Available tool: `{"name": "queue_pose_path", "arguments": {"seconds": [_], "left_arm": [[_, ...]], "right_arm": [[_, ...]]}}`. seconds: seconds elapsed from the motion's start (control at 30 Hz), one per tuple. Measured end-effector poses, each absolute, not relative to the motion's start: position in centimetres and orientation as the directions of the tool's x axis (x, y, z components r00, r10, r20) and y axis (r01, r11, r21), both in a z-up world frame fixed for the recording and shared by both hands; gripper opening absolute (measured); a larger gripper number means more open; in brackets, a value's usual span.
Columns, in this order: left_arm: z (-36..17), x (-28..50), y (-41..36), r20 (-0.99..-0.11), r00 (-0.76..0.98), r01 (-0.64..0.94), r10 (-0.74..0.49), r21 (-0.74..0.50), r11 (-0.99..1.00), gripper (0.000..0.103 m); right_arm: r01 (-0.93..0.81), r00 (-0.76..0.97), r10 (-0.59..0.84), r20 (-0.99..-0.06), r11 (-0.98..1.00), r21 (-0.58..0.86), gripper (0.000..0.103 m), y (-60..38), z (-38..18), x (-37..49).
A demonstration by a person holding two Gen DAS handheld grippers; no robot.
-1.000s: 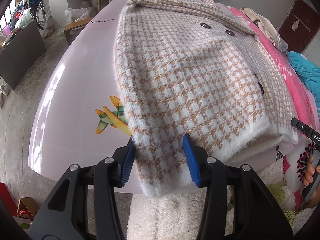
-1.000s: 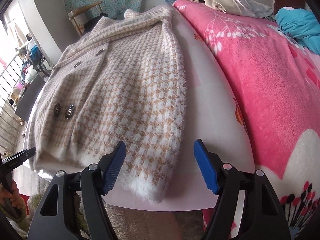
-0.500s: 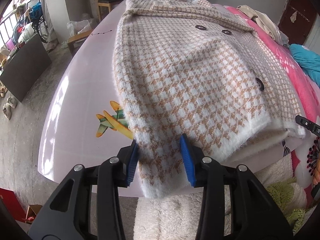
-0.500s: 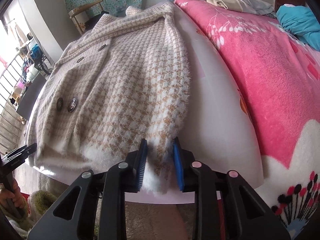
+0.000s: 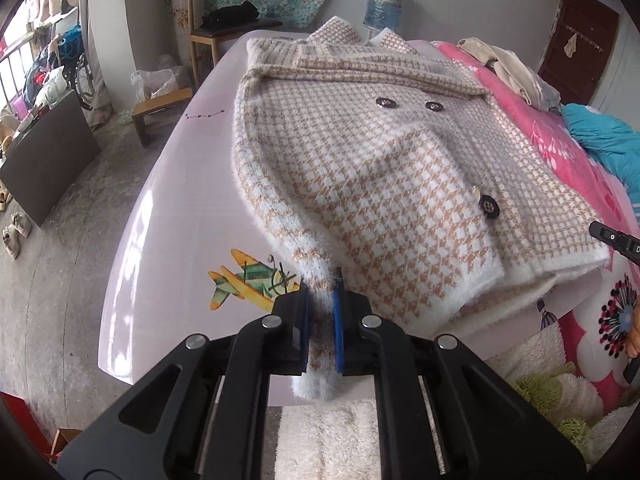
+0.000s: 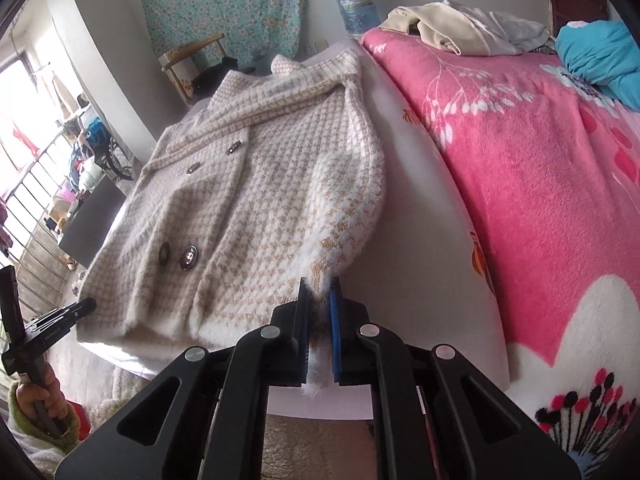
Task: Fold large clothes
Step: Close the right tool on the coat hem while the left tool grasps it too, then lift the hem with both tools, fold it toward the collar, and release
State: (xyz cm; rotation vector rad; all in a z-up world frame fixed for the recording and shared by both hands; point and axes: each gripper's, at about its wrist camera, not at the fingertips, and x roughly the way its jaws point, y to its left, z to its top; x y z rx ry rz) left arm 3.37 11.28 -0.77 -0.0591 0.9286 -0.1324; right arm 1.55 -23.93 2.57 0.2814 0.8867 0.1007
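My left gripper is clamped tight on the fuzzy white cuff of one sleeve of the houndstooth coat, the cuff bunched between its blue pads. My right gripper is pinched down on the other sleeve's cuff in the same way. The coat lies face up on the pale surface, buttons showing, collar at the far end, hem toward me between both grippers. The pink blanket lies just beside the surface on my right.
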Motion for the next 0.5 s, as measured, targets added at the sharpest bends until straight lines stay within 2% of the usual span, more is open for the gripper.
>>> {"name": "queue_pose_path", "arguments": {"seconds": [0.5], "left_arm": [[4.3,6.7,12.6,-0.679,0.713,0.096,-0.175,-0.153,0.984,0.007]], "right_arm": [[-0.034,0.727,0.225,-0.648,0.955,0.293,0.008,-23.2,7.5,4.7]]}}
